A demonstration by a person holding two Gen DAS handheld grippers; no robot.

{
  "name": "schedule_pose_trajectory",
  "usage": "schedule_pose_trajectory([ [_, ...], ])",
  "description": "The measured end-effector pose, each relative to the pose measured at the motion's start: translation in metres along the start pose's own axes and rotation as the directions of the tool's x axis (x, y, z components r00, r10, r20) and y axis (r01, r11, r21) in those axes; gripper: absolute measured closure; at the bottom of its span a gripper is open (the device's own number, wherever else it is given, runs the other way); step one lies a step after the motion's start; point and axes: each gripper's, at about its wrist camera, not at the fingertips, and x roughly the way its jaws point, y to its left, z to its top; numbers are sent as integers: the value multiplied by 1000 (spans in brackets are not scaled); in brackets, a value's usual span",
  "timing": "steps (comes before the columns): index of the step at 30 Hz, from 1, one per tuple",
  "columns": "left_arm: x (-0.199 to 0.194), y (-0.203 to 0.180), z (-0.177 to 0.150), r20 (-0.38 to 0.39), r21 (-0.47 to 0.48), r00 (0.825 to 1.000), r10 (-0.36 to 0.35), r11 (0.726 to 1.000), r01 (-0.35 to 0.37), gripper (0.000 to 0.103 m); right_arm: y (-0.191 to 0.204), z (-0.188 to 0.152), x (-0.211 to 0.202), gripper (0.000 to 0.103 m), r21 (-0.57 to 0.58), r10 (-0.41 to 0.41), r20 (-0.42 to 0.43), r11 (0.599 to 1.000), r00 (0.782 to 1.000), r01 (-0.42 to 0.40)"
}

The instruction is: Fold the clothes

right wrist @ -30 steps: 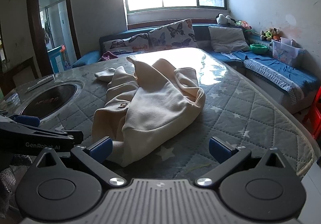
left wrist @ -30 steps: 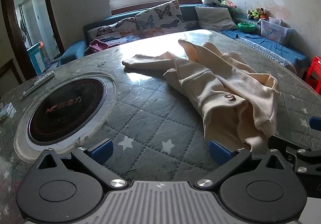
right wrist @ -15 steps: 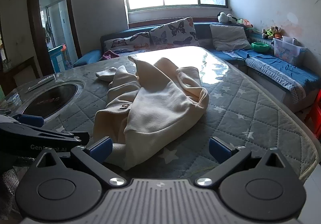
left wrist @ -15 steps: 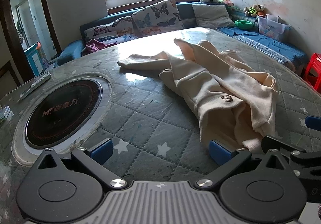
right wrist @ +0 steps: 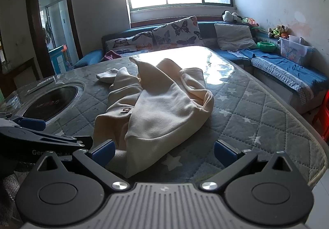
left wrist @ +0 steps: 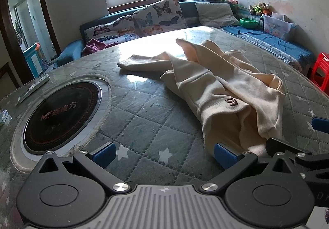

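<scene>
Room: sunlit window wall behind a blue sofa [right wrist: 287, 68] with two butterfly cushions [right wrist: 176, 30] and one plain grey pillow [right wrist: 234, 37]; we count one red stool [left wrist: 320, 68] off the tabletop's right edge.
Tabletop [left wrist: 144, 118]: round, under a quilted grey star-print cover, with one inset black cooker disc [left wrist: 61, 114] near the left edge.
Garment [right wrist: 156, 112]: one cream top, rumpled in a loose heap toward the near right part of the tabletop, one sleeve [left wrist: 144, 62] trailing toward the far edge; no flat fold shows.
Change: over the last second both views have crept nearer the cloth's near hem; the heap itself lies as it did.
Meaning: we judge this an approach to the hem, the garment being neither spread nor squared.
Left claw [left wrist: 164, 154]: spread wide, empty, its right pad just beside the hem.
Right claw [right wrist: 164, 152]: spread wide, empty, with the hem between its pads.
Count: one garment, two claws, one cooker disc, three cushions.
</scene>
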Motion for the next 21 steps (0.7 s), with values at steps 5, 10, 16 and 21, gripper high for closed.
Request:
schedule_pose_trajectory([
  [5,3,0,3,-7,0,1000,-1,1000,1,0,-1,2,2,0,4,-1,-4,1000,1000,1],
  [10,4,1,7,-10,-4,1000,-2,1000,2,0,-1,6,5,0,6,0,-6,1000,1000,0],
  [16,6,4,12,-16,-6,1000,-5,1000,5,0,-1,11,8,0,6,3,-11,1000,1000,-3],
  [21,8,8,20,-18,-16,1000,-3,1000,3,0,-2,17,12,0,9,10,-12,1000,1000,-10],
])
